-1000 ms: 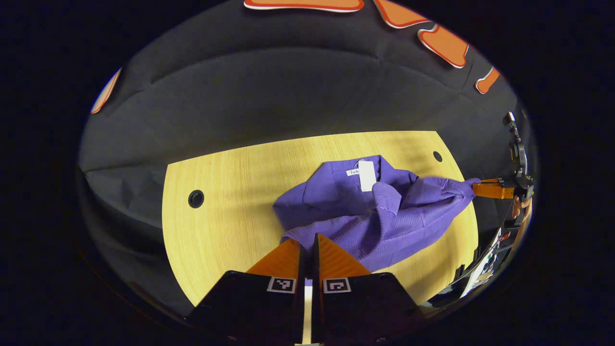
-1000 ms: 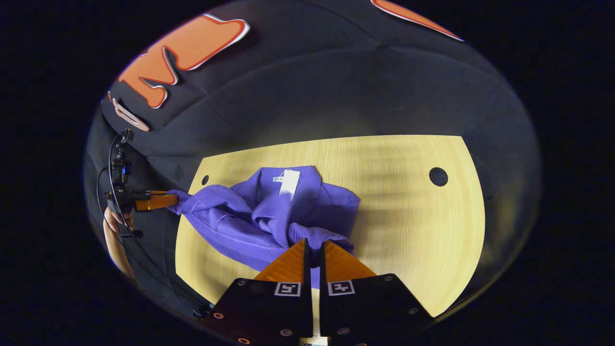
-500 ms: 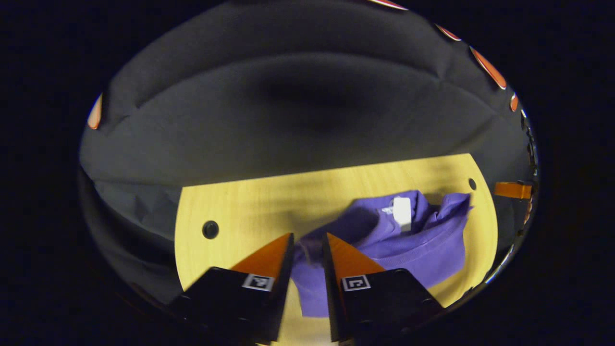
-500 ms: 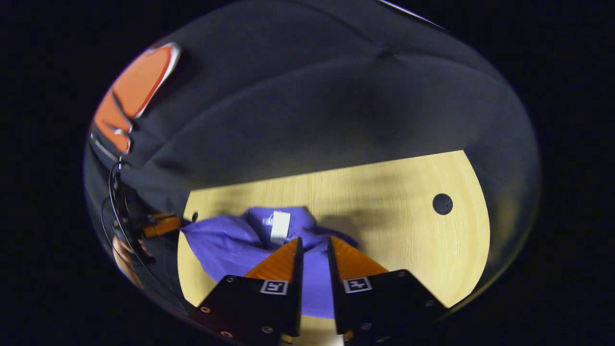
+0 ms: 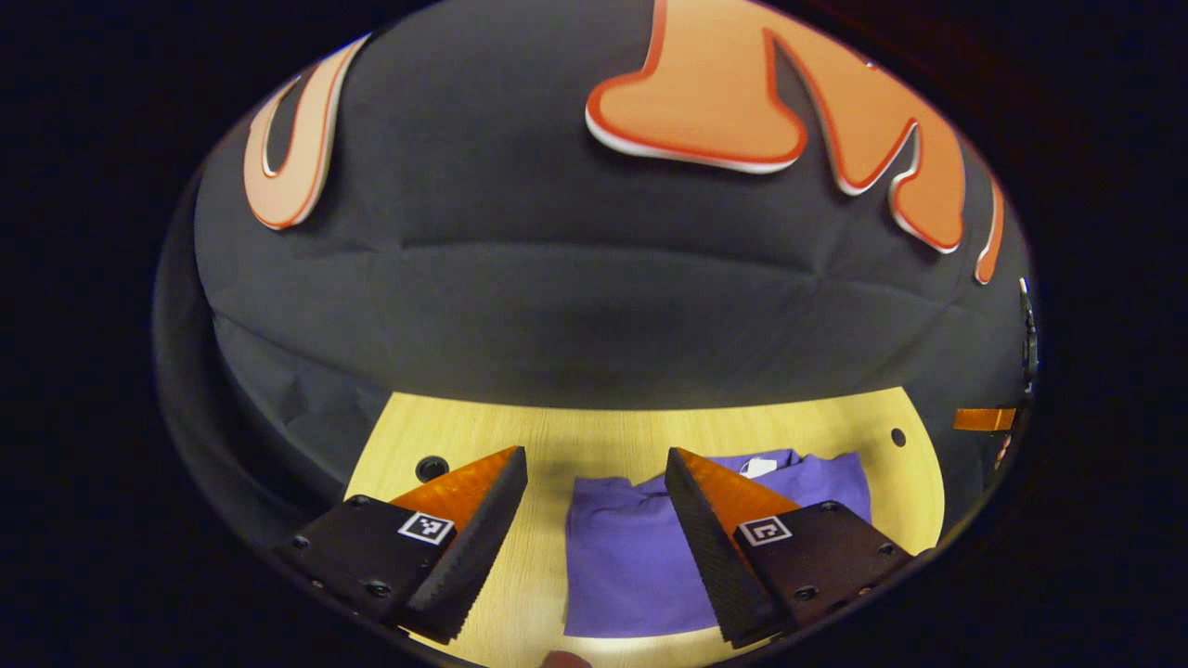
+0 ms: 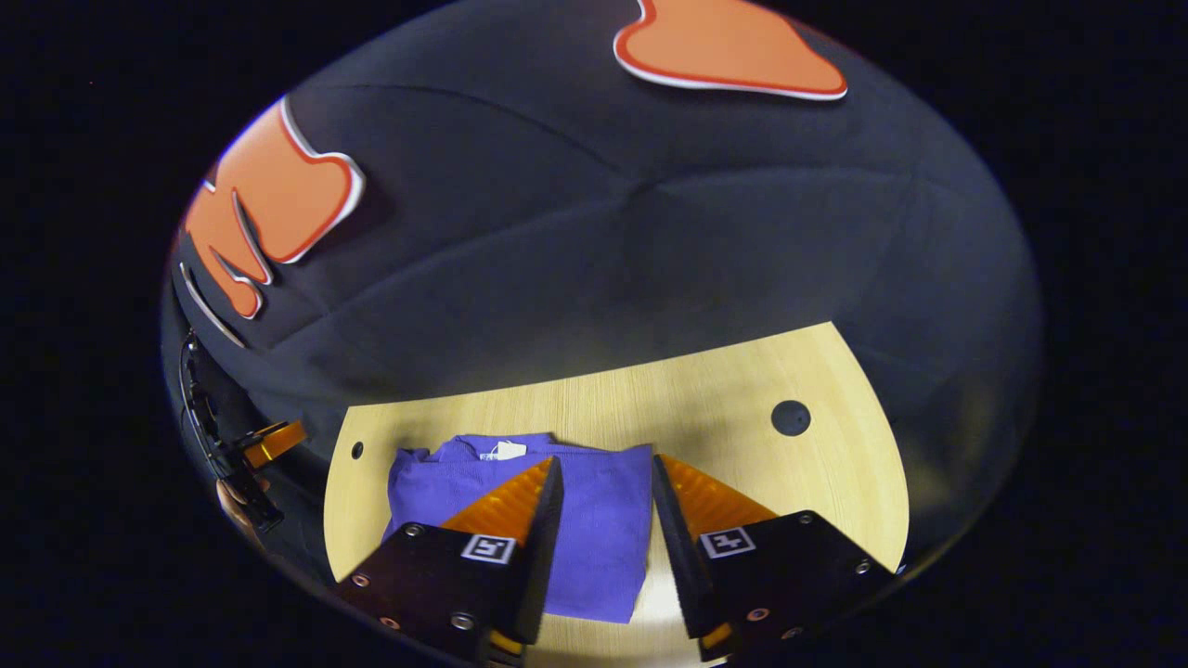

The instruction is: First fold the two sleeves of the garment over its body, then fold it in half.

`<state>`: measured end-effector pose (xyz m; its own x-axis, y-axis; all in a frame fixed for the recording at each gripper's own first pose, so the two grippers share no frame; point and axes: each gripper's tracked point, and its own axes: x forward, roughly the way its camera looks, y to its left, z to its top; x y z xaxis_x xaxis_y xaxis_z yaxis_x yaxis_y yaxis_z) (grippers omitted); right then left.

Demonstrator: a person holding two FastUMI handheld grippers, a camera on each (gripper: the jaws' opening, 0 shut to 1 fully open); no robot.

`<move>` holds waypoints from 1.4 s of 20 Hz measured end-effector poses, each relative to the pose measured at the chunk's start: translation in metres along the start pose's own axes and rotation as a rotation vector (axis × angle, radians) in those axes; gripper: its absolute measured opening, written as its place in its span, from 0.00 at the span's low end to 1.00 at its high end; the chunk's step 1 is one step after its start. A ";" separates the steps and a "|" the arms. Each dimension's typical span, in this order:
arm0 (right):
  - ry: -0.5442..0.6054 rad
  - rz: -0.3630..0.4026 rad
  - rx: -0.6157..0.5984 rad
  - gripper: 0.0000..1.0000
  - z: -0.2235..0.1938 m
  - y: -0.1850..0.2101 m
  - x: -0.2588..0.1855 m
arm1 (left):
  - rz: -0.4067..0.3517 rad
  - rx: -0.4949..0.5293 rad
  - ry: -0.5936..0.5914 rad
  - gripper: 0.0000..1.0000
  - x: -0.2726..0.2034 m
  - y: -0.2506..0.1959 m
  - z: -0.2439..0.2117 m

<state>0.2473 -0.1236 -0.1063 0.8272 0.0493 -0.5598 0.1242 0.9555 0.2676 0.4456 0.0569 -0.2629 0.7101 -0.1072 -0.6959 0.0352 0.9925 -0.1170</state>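
The purple garment (image 5: pixel 631 547) lies flat on the wooden table (image 5: pixel 520 436) as a folded rectangle, with its white tag (image 5: pixel 759 467) at the far edge. My left gripper (image 5: pixel 595 456) hangs open above the garment's left part, nothing between its fingers. In the right gripper view the garment (image 6: pixel 603 529) shows between and under the fingers, tag (image 6: pixel 501 451) at its far edge. My right gripper (image 6: pixel 605 461) is open and empty above the garment's right edge. Each gripper shows small at the side of the other's view: right (image 5: pixel 984 419), left (image 6: pixel 274 441).
The table (image 6: pixel 724 390) has a round cable hole (image 6: pixel 790 417) to the right of the garment and smaller holes (image 5: pixel 432 467) (image 5: pixel 897 436) near its far corners. A hand (image 6: pixel 237 496) holds the left gripper past the table's left edge. Black cloth wall stands behind.
Both grippers were shut on the garment's fabric; they have let go, opened wide and drawn back. The garment went from a bunched heap to a flat folded rectangle.
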 end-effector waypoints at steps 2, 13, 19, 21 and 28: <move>-0.062 0.003 -0.030 0.72 0.002 0.008 -0.020 | -0.006 0.006 -0.071 0.97 -0.026 -0.007 0.009; -0.377 -0.012 -0.299 0.96 -0.007 0.069 -0.127 | -0.054 -0.030 -0.355 0.96 -0.172 -0.057 0.009; -0.494 0.025 -0.318 0.95 -0.026 0.102 -0.168 | -0.068 -0.035 -0.516 0.96 -0.238 -0.072 -0.003; -0.526 0.038 -0.318 0.95 -0.033 0.112 -0.182 | -0.073 -0.043 -0.556 0.96 -0.255 -0.073 -0.011; -0.650 0.057 -0.292 0.95 -0.053 0.128 -0.220 | -0.042 -0.006 -0.586 0.95 -0.280 -0.083 -0.053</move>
<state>0.0525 0.0027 0.0094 0.9985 0.0049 0.0539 -0.0055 0.9999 0.0112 0.2063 0.0018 -0.0958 0.9785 -0.0941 -0.1833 0.0685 0.9876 -0.1412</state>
